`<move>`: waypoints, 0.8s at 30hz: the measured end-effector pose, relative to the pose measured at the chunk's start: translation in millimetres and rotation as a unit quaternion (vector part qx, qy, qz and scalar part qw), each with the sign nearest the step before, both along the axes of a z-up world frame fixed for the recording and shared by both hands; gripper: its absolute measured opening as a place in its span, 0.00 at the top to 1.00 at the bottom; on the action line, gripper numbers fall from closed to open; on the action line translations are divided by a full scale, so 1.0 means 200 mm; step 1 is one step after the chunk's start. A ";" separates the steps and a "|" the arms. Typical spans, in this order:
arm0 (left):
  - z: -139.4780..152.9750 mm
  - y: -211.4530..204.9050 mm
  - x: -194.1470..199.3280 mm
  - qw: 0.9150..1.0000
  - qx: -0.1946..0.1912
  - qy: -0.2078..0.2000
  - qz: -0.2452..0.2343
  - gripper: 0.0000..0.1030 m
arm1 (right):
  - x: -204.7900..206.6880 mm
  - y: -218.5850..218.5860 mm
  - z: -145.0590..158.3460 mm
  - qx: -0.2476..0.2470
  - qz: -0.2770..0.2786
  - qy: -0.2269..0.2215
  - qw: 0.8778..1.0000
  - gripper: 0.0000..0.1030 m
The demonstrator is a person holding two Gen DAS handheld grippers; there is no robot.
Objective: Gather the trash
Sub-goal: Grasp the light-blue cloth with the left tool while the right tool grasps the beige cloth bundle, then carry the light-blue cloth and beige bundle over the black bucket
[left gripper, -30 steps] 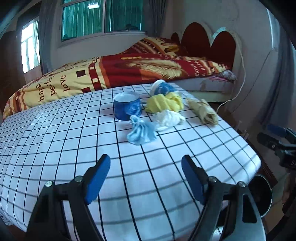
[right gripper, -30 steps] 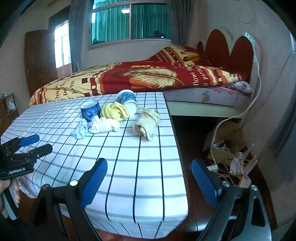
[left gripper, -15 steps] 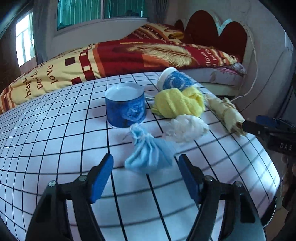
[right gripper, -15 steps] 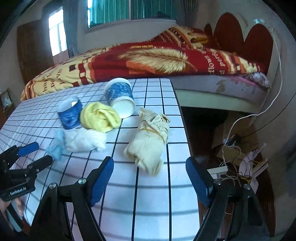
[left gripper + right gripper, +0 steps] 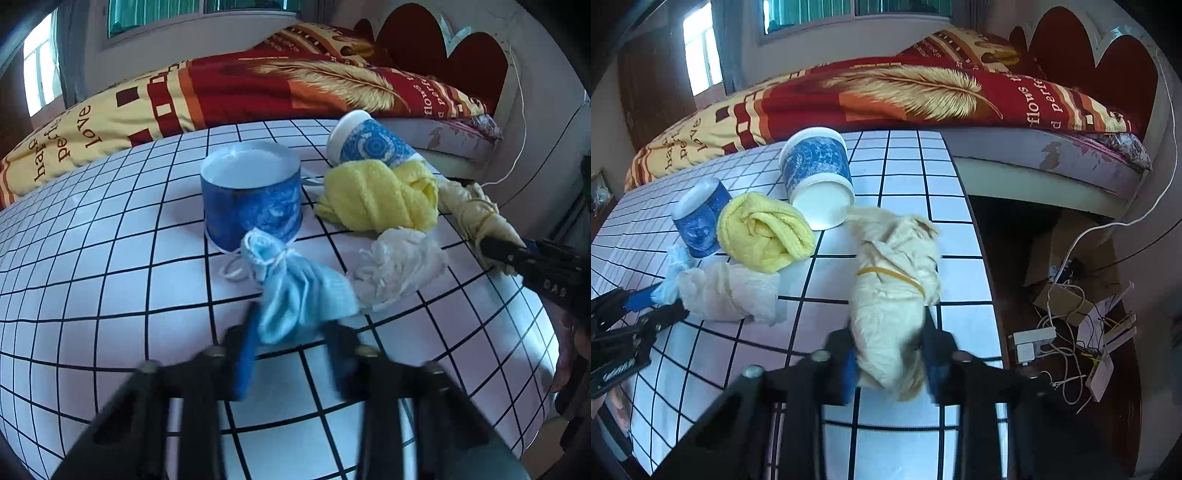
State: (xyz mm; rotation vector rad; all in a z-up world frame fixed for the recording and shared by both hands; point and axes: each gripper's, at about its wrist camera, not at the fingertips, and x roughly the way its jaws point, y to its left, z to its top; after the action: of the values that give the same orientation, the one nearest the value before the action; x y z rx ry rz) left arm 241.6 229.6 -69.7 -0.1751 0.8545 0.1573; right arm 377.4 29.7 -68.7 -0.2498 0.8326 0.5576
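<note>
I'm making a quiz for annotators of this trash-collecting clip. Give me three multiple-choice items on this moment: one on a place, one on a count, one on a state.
1. What lies between the right gripper fingers?
A. the yellow cloth
B. the beige bundle
C. a cup

2. How many blue paper cups are on the table?
A. one
B. two
C. three

3. How does the cup nearer the bed lie?
A. upright
B. crushed flat
C. tipped on its side

Answers:
1 B, the beige bundle, bound with a rubber band, sits between the pads.
2 B, an upright cup and a tipped cup are the only ones.
3 C, its open mouth faces sideways in the right wrist view.
</note>
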 end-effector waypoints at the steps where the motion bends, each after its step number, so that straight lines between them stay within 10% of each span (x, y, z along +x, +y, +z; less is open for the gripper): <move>1: 0.01 0.00 -0.01 1.000 0.000 -0.007 0.002 0.73 | -0.02 -0.02 0.02 0.004 0.001 -0.006 1.000 0.74; 24: 0.22 -0.43 -0.51 0.993 0.026 -0.109 -0.048 0.75 | -0.66 -0.59 0.19 0.056 -0.026 -0.059 0.996 0.75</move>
State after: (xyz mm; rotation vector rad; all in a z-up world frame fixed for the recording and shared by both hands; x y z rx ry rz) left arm 139.4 143.4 -24.8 -0.0999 0.6400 0.0694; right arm 245.0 -87.8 -30.9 -0.1550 0.6895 0.5333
